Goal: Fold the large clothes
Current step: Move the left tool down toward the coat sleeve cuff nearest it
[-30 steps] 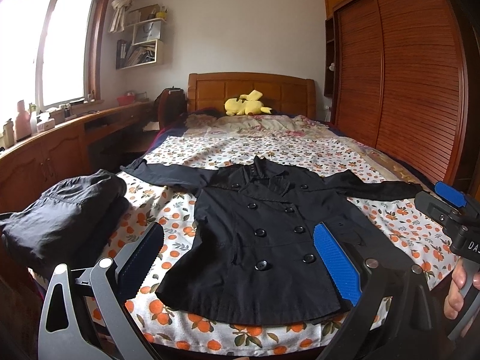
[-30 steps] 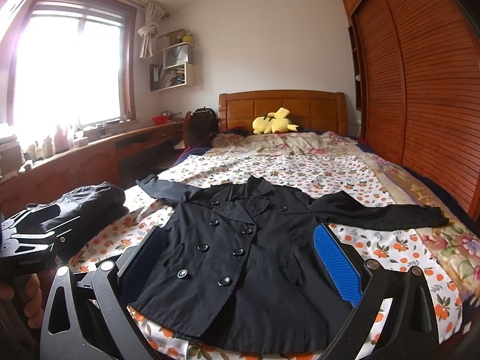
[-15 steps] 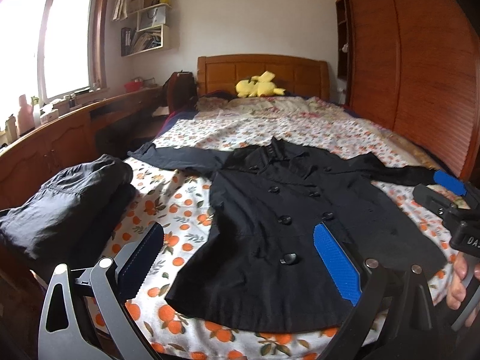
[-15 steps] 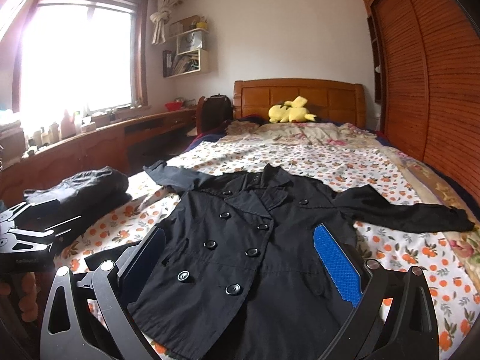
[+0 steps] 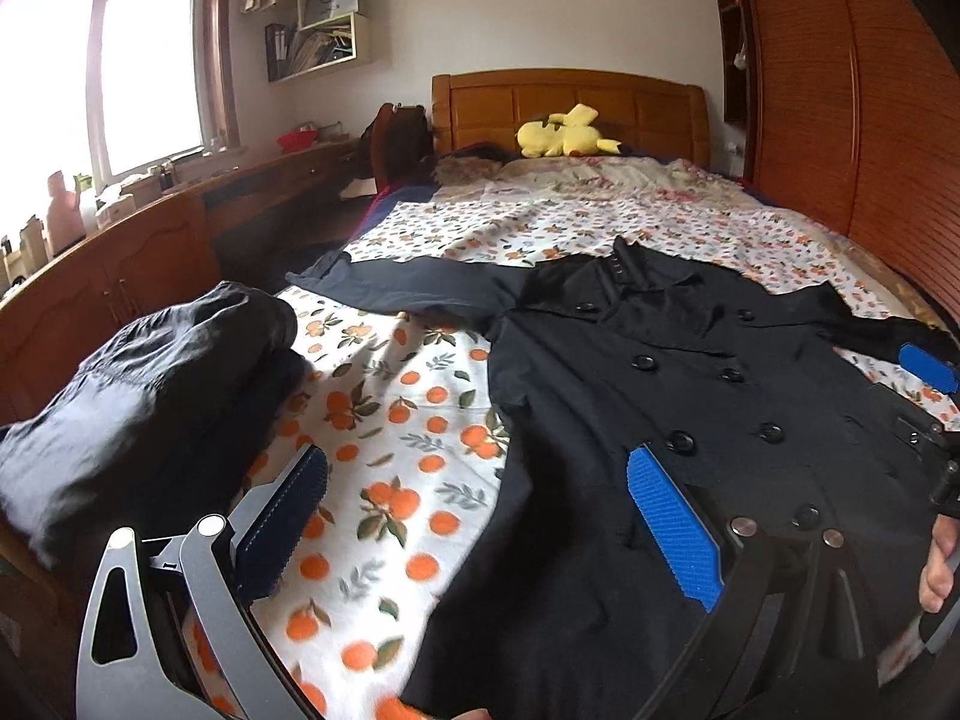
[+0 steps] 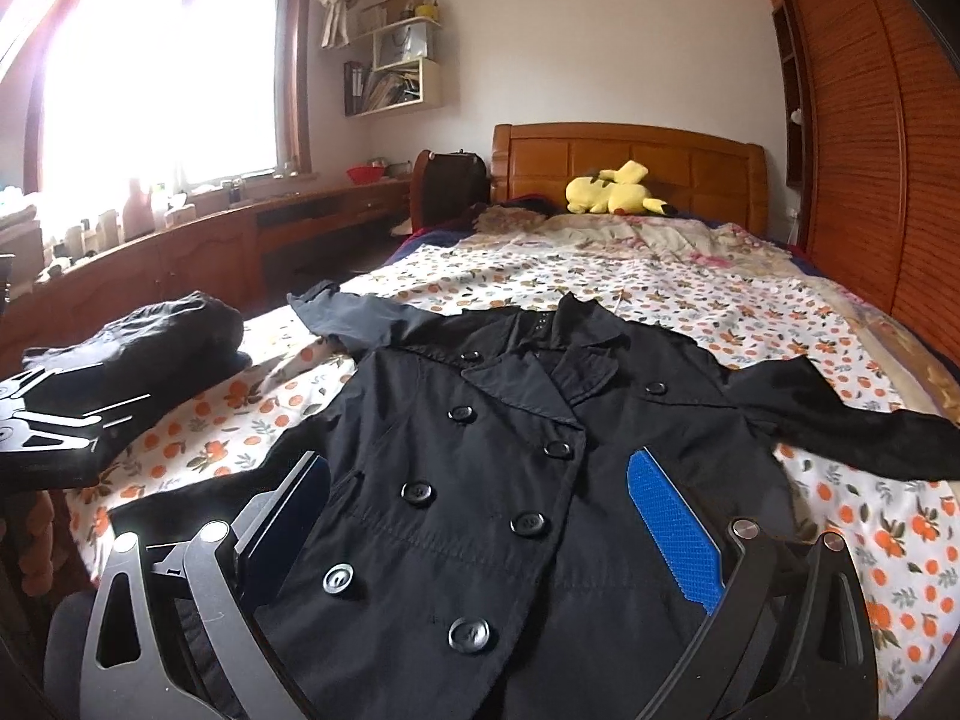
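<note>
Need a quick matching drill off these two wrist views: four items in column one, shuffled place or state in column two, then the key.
Column one:
1. black coat
2. yellow plush toy
3. folded dark garment
4. red bowl

Column two:
A. on the wooden counter under the window
B. spread flat on the bed, front up, sleeves out to both sides
C. at the head of the bed, against the headboard
D. at the near left edge of the bed, in a bundle

Pairs: 1-B, 2-C, 3-D, 4-A
</note>
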